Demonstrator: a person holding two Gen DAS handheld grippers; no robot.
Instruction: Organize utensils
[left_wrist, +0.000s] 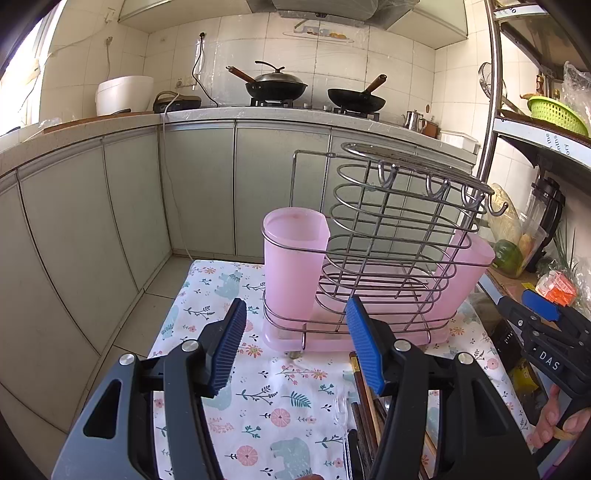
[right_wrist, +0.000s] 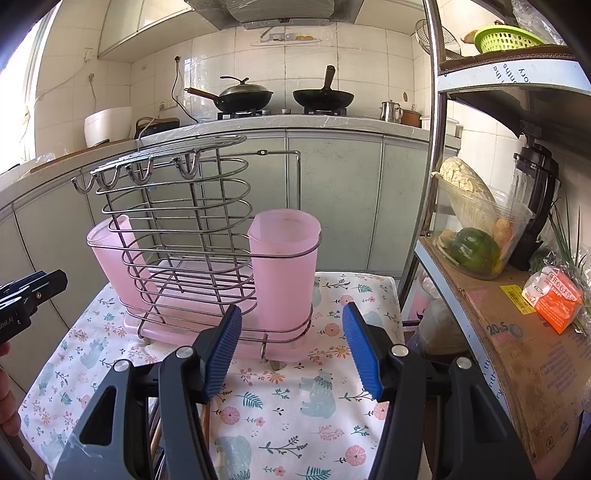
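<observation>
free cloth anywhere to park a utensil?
Bare floral tablecloth in front of the wire rack with pink plastic cups, under the open right gripper. Crowded: chopsticks and utensils pile at the near edge beneath the open left gripper.

Two pink cups (left_wrist: 293, 258) in one wire rack (left_wrist: 399, 229) — two woks (left_wrist: 275, 88), one kettle (left_wrist: 413, 120).
</observation>
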